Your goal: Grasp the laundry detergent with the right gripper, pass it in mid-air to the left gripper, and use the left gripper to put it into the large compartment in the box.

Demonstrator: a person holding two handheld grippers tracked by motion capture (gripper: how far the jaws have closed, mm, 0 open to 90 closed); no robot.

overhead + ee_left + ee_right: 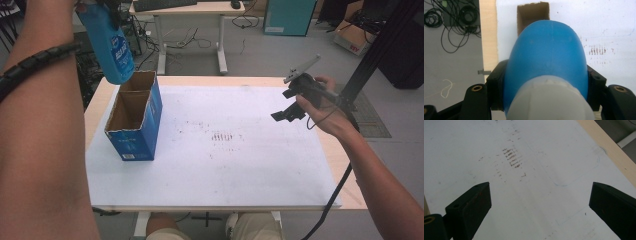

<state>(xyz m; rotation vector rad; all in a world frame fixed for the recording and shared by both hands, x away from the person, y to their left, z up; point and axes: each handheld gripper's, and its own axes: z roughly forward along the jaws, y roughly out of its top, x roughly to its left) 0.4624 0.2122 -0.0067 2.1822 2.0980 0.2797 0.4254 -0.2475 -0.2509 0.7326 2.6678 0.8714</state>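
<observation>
The left gripper (544, 100) clamps a blue bottle (107, 42) between its jaws, white cap toward the camera, hanging base-down above the far compartment of the blue cardboard box (134, 120). The box stands open-topped at the left of the white sheet (240, 165) on the table (345, 165); both compartments look empty. The right gripper (287, 107) hovers well apart over the sheet's right side, jaws wide, nothing between them.
</observation>
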